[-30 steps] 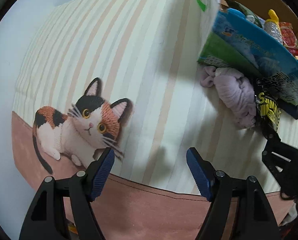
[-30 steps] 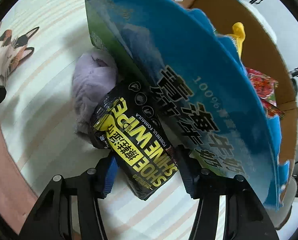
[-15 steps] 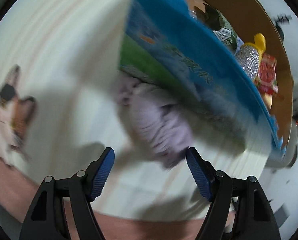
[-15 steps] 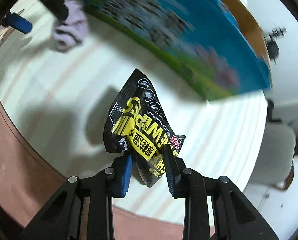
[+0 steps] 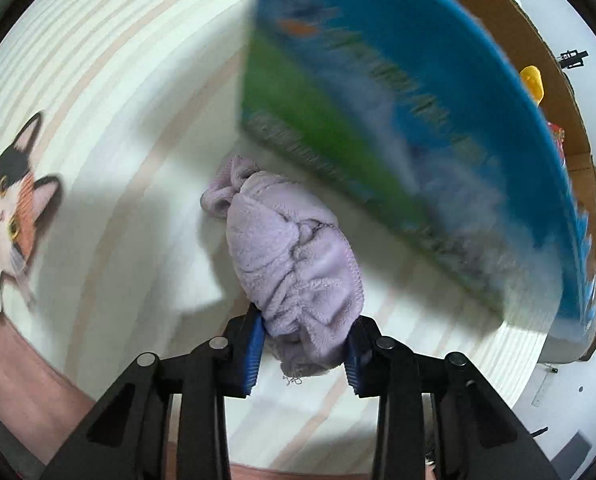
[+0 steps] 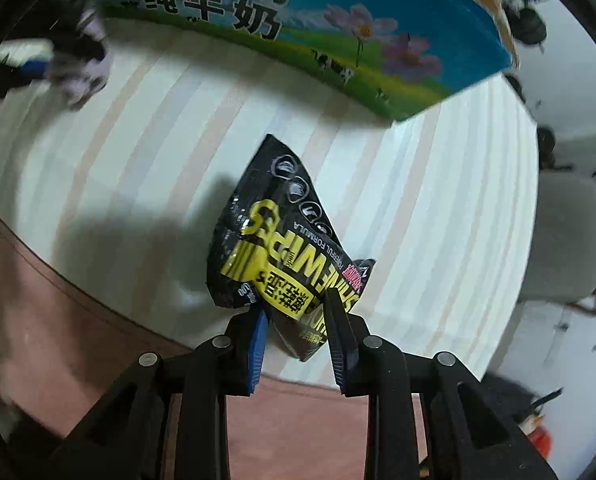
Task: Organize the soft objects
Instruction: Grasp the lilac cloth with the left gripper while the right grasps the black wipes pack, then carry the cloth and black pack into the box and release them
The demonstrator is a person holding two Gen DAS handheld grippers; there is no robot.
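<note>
So, left tool [image 5: 304,354]: clamped on the lilac towel [image 5: 293,258], held over the striped surface [image 5: 117,120].
Right tool [image 6: 295,342]: pinching the black wipes pack [image 6: 285,256].
Milk box [image 6: 298,28]: towards the surface's far edge.

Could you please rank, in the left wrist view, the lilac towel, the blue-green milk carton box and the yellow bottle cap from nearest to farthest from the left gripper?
1. Lilac towel: clamped between the left gripper fingers, dead ahead.
2. Milk carton box: beyond the towel, ahead and to the right.
3. Yellow bottle cap: farthest, upper right, behind the box's top edge.
</note>
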